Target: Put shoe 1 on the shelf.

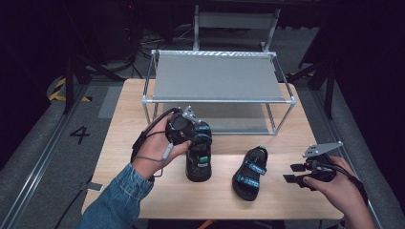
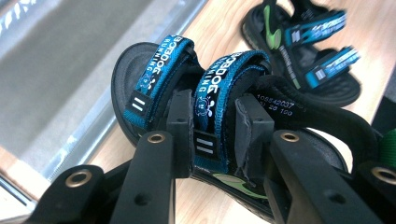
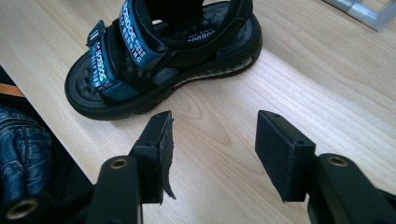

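Left tongs clamp sandal, tilted off table.

We counted two black sandals with blue straps: one sandal was lifted at the left, the other sandal lay flat on the single wooden table. There was one metal rack with two grey shelves. We also counted two handheld grippers, the left gripper and the right gripper.
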A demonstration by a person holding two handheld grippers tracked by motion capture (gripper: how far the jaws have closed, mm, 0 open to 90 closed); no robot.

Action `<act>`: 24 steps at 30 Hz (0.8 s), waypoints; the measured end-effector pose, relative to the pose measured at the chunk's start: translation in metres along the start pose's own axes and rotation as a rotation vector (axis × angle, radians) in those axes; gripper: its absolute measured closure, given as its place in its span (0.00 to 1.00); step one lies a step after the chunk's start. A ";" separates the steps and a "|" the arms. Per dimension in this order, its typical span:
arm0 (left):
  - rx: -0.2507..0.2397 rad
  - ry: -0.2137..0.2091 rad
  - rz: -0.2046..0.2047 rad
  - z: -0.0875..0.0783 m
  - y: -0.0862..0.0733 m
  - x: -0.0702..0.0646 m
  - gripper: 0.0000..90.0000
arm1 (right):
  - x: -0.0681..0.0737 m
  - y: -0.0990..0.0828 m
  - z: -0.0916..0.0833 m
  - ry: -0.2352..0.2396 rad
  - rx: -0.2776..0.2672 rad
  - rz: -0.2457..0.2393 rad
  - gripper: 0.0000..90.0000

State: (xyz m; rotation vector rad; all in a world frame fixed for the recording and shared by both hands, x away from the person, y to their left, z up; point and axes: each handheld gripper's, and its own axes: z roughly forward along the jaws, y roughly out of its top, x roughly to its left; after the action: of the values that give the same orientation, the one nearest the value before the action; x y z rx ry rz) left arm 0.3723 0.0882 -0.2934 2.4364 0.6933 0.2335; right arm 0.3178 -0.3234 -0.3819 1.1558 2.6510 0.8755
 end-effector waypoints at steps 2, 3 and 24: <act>-0.002 -0.001 0.004 -0.006 0.004 -0.002 0.79 | 0.000 0.000 0.000 0.005 0.007 -0.003 0.53; -0.005 -0.003 0.007 -0.009 0.006 -0.002 0.79 | 0.000 0.000 0.001 0.007 0.003 0.003 0.53; -0.023 0.014 0.026 -0.040 0.041 -0.007 0.79 | -0.003 -0.001 0.009 0.019 0.018 0.001 0.53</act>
State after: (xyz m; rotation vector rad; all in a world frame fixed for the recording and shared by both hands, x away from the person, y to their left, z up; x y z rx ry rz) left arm 0.3713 0.0757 -0.2369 2.4252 0.6619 0.2679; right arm 0.3225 -0.3219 -0.3897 1.1592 2.6786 0.8690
